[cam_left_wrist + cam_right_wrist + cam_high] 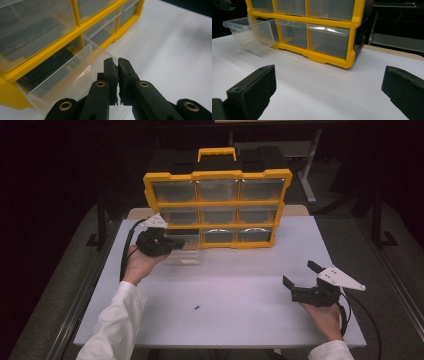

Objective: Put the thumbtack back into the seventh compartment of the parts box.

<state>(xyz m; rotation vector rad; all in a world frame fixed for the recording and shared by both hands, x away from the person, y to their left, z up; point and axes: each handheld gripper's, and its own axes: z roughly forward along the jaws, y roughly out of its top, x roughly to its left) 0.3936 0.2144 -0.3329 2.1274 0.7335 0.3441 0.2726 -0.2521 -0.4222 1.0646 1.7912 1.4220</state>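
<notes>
- White table (pixel 240 285) is seen carrying a yellow organiser (pixel 218 207) at twelve o'clock, nine clear compartments set upright.
- Clear plastic drawer (pixel 183 251), bottom-left bay, is pulled most of the way out at ten o'clock; its front lip is pinched by the left gripper (pixel 117 65), jaws closed tight on the thin edge.
- Right gripper (pixel 300 275) is held idle at four o'clock, jaws spread wide, nothing between them.
- Likely risk: the drawer could tip or drop once freed, since only the lip is held; the unbraced organiser might be dragged forward.
- Small blue piece (pixel 197 308) lies at six o'clock, well apart, obstructing nothing.
</notes>
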